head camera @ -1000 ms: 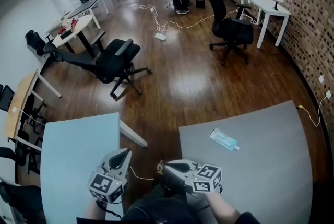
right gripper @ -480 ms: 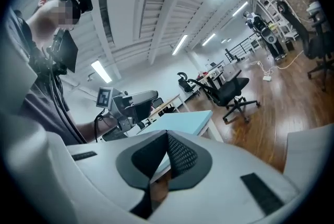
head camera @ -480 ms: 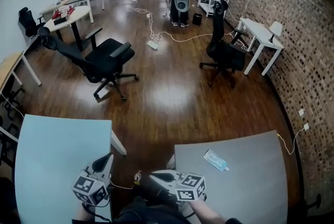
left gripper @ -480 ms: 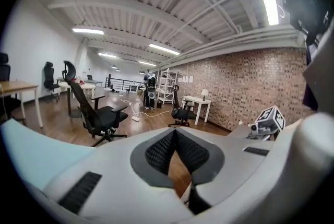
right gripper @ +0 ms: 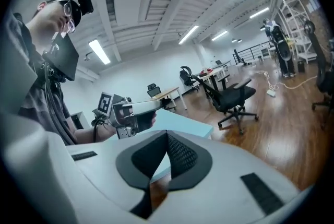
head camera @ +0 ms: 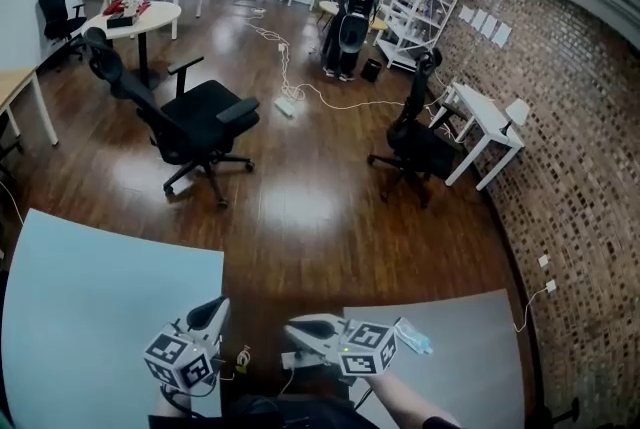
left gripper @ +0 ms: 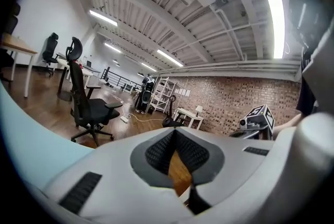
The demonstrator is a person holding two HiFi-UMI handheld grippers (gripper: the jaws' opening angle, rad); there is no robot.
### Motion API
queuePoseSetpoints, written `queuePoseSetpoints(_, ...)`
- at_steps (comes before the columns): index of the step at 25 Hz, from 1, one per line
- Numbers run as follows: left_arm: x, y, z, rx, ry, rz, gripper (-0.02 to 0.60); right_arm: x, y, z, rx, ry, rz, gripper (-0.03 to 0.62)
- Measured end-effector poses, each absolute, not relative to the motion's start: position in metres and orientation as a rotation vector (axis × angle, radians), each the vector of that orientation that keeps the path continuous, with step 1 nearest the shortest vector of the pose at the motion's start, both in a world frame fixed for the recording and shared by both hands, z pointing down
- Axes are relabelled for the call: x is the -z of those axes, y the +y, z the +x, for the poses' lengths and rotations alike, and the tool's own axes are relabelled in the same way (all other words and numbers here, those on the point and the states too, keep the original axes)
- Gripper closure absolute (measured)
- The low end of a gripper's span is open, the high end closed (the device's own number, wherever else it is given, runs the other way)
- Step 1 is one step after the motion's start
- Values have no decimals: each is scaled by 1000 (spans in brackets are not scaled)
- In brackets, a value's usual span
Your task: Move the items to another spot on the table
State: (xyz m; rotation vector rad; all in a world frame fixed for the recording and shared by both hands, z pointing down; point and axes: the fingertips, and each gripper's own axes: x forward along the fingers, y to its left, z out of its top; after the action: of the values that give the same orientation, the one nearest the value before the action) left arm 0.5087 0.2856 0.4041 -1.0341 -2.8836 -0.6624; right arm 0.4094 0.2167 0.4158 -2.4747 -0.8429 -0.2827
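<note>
**Right gripper** [head camera: 297,328]: jaws pressed together, nothing between them. Its own view [right gripper: 167,138] shows only bare pads meeting. Held low over the gap between the two tables, tip pointing toward the picture's left in the head view.

**Left gripper** [head camera: 216,308]: jaws likewise closed and empty, confirmed in its own view [left gripper: 175,134]. Held at the near edge of the pale blue table [head camera: 90,287].

**Change noted:** across the last second the head view has swung up and away from the tables. More of the wooden floor [head camera: 300,207] and the black office chair [head camera: 195,117] now fills the frame. The grey table [head camera: 470,357] has slid from the middle right down into the bottom right corner. Both grippers have stayed shut throughout and now sit lower in the frame.

**Bearing on task:** nothing is held or touched. By judgement the move has not begun, and attention is off the work surface for the moment.

**Packet** [head camera: 413,337]: a small clear, bluish pack, and the only item in view. It lies flat on the grey table near that table's far left corner.

**Relation to right gripper:** in the head view the packet sits just beside the marker cube [head camera: 368,349], on its right, behind the jaws and not ahead of them. The right gripper view shows no packet, only the pale blue table and the other gripper [right gripper: 130,109], so the jaws face away from it.

**Relation to left gripper:** well apart, with the right gripper between
</note>
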Motion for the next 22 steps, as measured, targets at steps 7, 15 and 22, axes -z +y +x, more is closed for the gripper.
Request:
queuePoseSetpoints(7,-424,303,508,786,-2857,-1009,578,-421,224,416,463,-848,-2521,614)
queuePoseSetpoints(15,-414,350,481,673,-2873,-969,578,-418,291,382,322,-942,-2527,614)
queuePoseSetpoints(22,-430,397,421,590,-2790,-891,578,-455,341,325,229,-948,-2458,614)
